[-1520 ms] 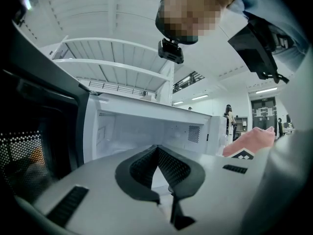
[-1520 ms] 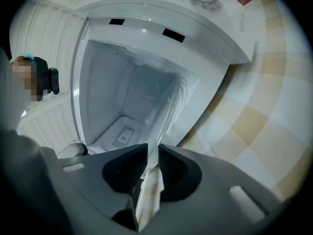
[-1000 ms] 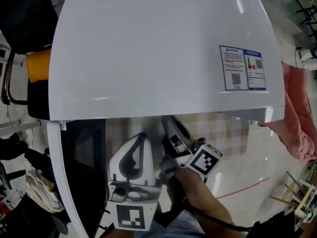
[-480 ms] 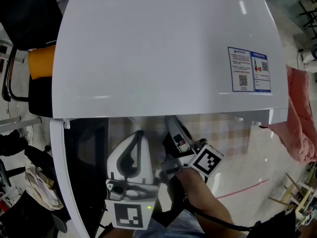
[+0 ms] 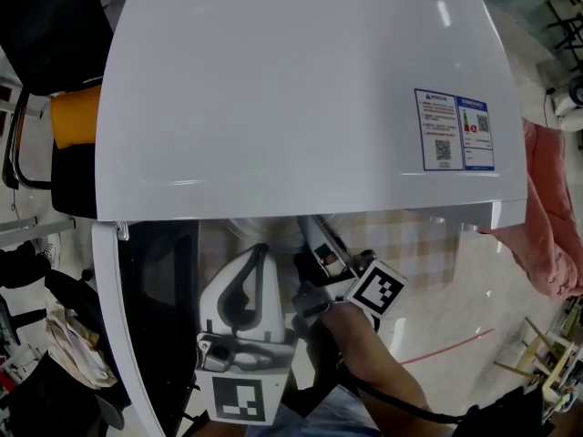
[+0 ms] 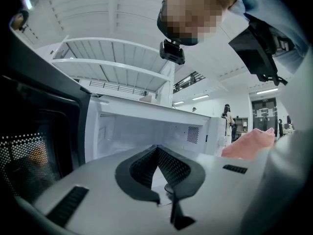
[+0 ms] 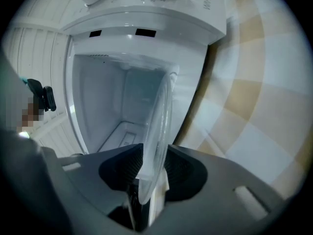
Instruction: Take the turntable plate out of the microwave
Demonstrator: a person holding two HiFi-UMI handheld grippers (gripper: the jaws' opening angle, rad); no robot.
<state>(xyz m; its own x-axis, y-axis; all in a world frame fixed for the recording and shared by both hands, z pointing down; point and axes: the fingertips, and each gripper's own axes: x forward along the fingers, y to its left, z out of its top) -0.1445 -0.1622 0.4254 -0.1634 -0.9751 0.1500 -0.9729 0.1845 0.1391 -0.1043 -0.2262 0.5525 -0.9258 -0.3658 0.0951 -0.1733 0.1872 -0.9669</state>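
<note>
I look down on the top of the white microwave (image 5: 301, 89); its dark door (image 5: 155, 317) hangs open at the left. Both grippers reach in under its front edge. In the right gripper view the clear glass turntable plate (image 7: 159, 126) shows edge-on, reaching from the cavity (image 7: 107, 97) to my right gripper (image 7: 154, 168). That gripper's jaws have just been opening; the plate's rim lies between the pads, close to both. My left gripper (image 6: 157, 151) points into the cavity (image 6: 142, 131) beside it, tips together and holding nothing.
The microwave stands on a checkered tabletop (image 7: 254, 82). A pink cloth (image 5: 547, 208) lies to its right. An orange object (image 5: 73, 116) and a black chair sit at the far left. The open door (image 6: 34, 146) bounds the left gripper's left side.
The head view has shifted slightly. Both grippers stay almost where they were at the microwave's mouth; the right one's marker cube has tilted a little.
</note>
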